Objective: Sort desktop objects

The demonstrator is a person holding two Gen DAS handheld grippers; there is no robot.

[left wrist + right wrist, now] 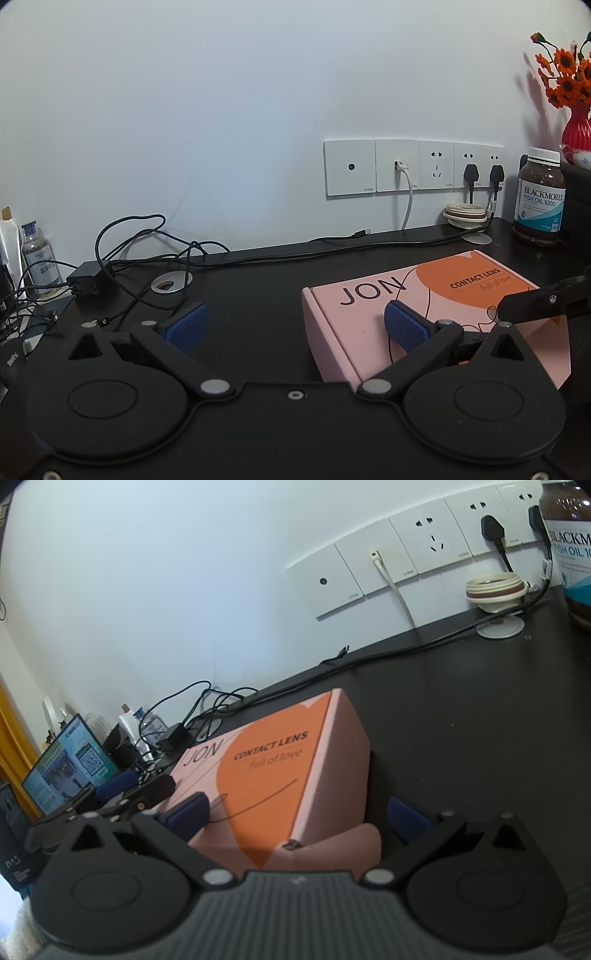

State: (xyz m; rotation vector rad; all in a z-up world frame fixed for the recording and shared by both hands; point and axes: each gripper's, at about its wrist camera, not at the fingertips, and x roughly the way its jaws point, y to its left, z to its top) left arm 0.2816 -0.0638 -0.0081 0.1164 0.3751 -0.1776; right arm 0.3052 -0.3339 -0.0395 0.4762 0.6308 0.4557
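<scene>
A pink and orange contact lens box (436, 314) lies on the black desk (258, 280). My left gripper (295, 321) is open; its right pad (404, 326) rests over the box's left top, its left pad (186, 325) stands over bare desk. In the right wrist view the box (280, 775) sits between the open fingers of my right gripper (299, 816): the left pad (188, 814) lies over the box top, the right pad (408, 821) is beside its right wall. A brown fish oil bottle (541, 195) stands at the back right.
Black cables and a power adapter (90, 280) lie at the back left beside a small clear bottle (37, 254). A cream threaded ring (465, 214) sits by the wall sockets (413, 168). A red vase with orange flowers (576, 125) stands far right. A lit screen (70, 764) is at the left.
</scene>
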